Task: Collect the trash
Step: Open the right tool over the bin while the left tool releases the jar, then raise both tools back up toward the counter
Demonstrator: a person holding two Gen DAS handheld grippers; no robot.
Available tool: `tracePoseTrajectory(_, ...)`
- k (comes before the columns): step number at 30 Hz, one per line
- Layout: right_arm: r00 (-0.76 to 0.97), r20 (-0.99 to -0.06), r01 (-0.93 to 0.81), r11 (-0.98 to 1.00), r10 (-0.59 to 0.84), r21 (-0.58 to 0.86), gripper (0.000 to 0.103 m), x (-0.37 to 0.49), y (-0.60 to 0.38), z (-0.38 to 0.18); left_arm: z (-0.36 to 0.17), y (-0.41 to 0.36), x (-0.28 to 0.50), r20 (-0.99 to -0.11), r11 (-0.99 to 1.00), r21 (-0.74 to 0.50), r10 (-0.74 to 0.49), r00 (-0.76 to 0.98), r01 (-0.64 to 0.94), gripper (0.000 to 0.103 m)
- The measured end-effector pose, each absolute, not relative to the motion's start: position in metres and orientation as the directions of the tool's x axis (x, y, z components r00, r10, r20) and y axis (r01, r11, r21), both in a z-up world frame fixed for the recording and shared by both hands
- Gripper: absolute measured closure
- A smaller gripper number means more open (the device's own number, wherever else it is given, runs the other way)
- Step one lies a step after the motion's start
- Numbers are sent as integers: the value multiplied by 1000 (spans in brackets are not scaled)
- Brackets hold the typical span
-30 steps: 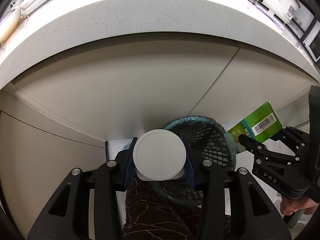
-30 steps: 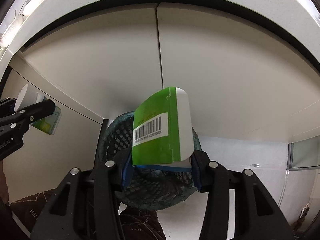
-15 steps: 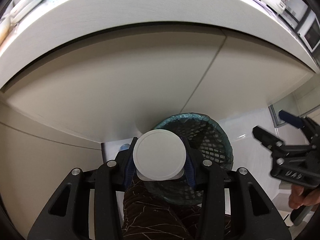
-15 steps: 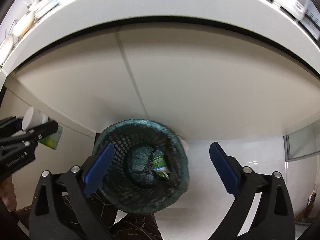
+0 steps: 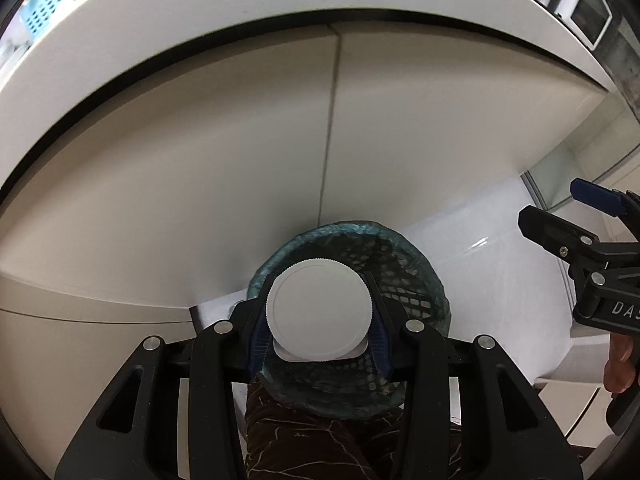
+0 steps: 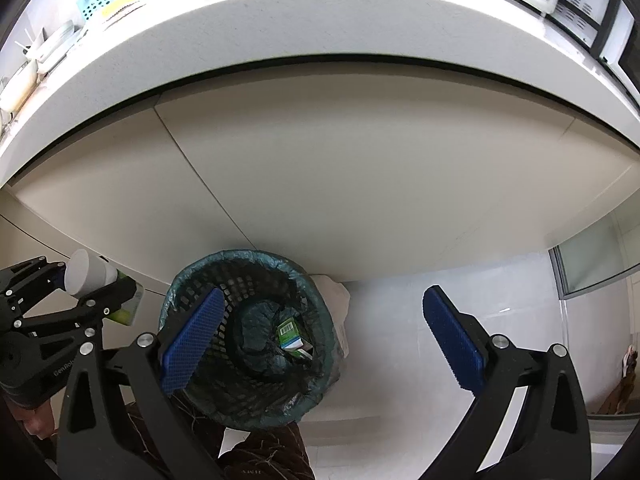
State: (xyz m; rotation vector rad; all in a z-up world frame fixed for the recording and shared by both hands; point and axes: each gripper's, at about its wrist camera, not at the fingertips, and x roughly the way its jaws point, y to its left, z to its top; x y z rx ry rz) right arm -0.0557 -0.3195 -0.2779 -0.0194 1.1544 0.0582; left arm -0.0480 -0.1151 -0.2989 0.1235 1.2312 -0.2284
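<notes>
Green carton (image 6: 291, 336): lies at the bottom of the trash basket (image 6: 248, 268), leaning against the right inner wall; a second ago it was clamped in the right gripper above the rim, so the drop is done and that piece of trash counts as collected.
Carton axis: long axis tilted, running from upper left to lower right, barcode face up and the white end lowest, toward the near right of the basket floor.
White-capped bottle (image 5: 319, 312): pinched between the blue pads of the left gripper (image 5: 320, 330), held over the near side of the basket's mouth; it sat left of centre a second ago and is now centred on the opening.
Bottle axis: points straight along the fingers away from the left wrist camera, cap toward the lens, so only the round ribbed cap shows there; the right wrist view shows the white neck and a green label (image 6: 130, 304) behind it.
Left gripper: clenched on the bottle.
Right gripper (image 6: 320, 344): released, pads spread wide and nothing between them, hovering above the basket.
Basket: dark mesh with a teal liner, standing on the white floor near the cabinet front (image 6: 360, 184) below the counter (image 6: 320, 20).
Judgement: next the left hand lets go of the bottle over the opening.
</notes>
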Motion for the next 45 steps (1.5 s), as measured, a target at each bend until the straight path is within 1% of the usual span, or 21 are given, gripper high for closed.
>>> tracePoseTrajectory(3, 400, -916, -50, 999, 32, 14, 8, -57, -321, -280, -298, -120, -47, -944, 967, -39, -118, 309, 251, 61)
tracePoseTrajectory(5, 396, -918, -44, 999, 31, 15, 8, -56, -323, -282, -296, -123, -47, -942, 966, -49, -129, 310, 254, 57)
tracePoseTrajectory(6, 395, -918, -42, 999, 30, 15, 8, -56, -324, -282, -295, -123, -48, -939, 966, -57, -138, 314, 254, 51)
tracePoseTrajectory(7, 392, -919, -40, 999, 31, 17, 8, -56, -325, -281, -294, -123, -48, -938, 967, -57, -138, 318, 250, 43)
tracePoseTrajectory(9, 389, -921, -36, 999, 31, 18, 8, -54, -325, -279, -291, -122, -48, -934, 969, -59, -139, 330, 242, 37)
tracePoseTrajectory(11, 385, -922, -29, 999, 34, 25, 8, -52, -326, -278, -288, -119, -49, -932, 972, -51, -130, 339, 231, 27)
tracePoseTrajectory(13, 387, -921, -24, 999, 45, 38, 8, -50, -326, -275, -283, -116, -48, -925, 975, -48, -124, 358, 215, 12)
tracePoseTrajectory(15, 398, -916, -31, 999, 49, 40, 8, -49, -326, -272, -275, -109, -49, -917, 979, -61, -132, 376, 195, 6)
tracePoseTrajectory(19, 413, -910, -40, 999, 40, 25, 8, -45, -327, -261, -257, -93, -48, -906, 986, -82, -135, 402, 146, 6)
tracePoseTrajectory(24, 447, -894, -77, 997, 29, -6, 8, -40, -320, -230, -213, -73, -49, -883, 992, -88, -122, 454, 95, 6)
tracePoseTrajectory(28, 465, -885, -89, 996, 29, -14, 8, -34, -316, -201, -178, -54, -44, -864, 988, -142, -157, 478, 68, 6)
tracePoseTrajectory(35, 501, -863, -88, 996, 60, 18, 8, -10, -310, -151, -123, -26, -28, -837, 994, -110, -92, 539, -1, 6)
tracePoseTrajectory(45, 603, -795, -78, 997, 68, 27, 8, 25, -291, -76, -74, -10, 4, -805, 996, -84, -59, 590, -14, 6)
